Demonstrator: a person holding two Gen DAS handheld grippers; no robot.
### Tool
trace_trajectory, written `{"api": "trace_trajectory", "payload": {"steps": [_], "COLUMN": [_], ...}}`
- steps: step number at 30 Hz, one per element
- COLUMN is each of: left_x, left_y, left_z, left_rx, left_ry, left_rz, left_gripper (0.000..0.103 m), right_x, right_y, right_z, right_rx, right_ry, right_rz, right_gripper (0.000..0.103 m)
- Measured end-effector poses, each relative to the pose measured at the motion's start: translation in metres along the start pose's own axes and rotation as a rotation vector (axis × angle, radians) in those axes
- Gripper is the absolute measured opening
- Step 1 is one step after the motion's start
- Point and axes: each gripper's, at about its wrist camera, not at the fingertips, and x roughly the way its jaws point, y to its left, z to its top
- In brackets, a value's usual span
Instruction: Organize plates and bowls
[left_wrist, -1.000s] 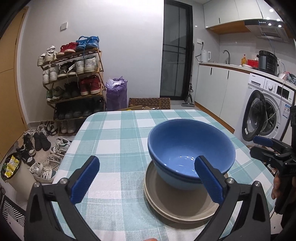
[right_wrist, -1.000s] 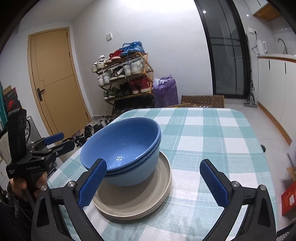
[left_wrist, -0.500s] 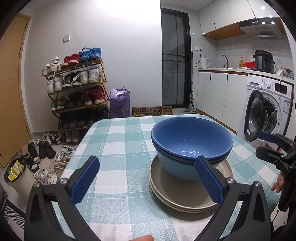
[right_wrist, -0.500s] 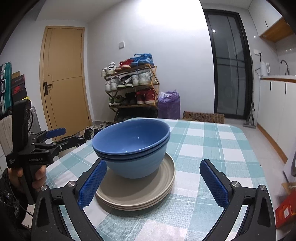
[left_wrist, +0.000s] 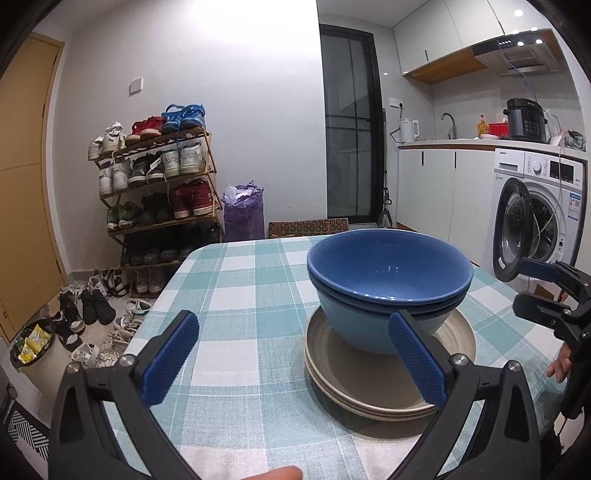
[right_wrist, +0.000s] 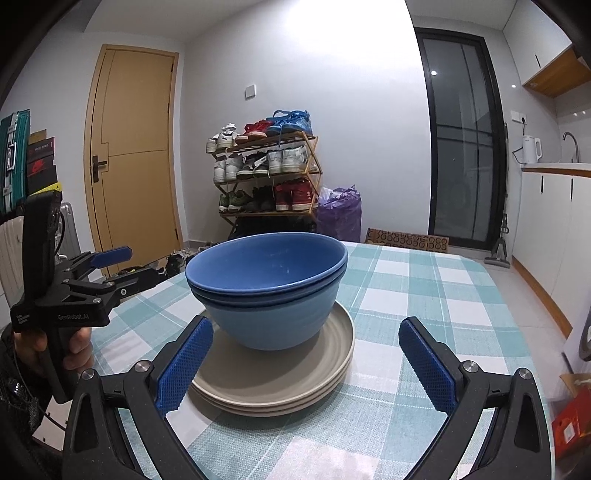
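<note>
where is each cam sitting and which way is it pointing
Left wrist: on the left claw, low at the table's near edge, facing the shoe rack and kitchen; the right claw shows at right.
Right wrist: on the right claw, facing the door; the left claw and hand show at left.
Shared: blue bowls nested on stacked plates.

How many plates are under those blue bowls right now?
3, judging by the rim edges in the right wrist view: beige plates stacked directly on one another on the checked tablecloth, beneath the nested blue bowls. A thinner one could be hidden inside the stack.
</note>
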Motion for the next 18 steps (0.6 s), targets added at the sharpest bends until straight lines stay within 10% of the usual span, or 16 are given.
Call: {"api": "trace_trajectory", "payload": {"steps": [18], "left_x": [0.004], "left_y": [0.001], "left_z": [-0.012], "left_rx": [-0.031], "left_ry": [-0.024], "left_rz": [-0.019], "left_gripper": [0.103], "right_x": [-0.001], "right_y": [-0.001], "right_z": [-0.012], "right_rx": [-0.014], "right_ry": [-0.046], "right_rz": [-0.017], "right_gripper": [0.102]}}
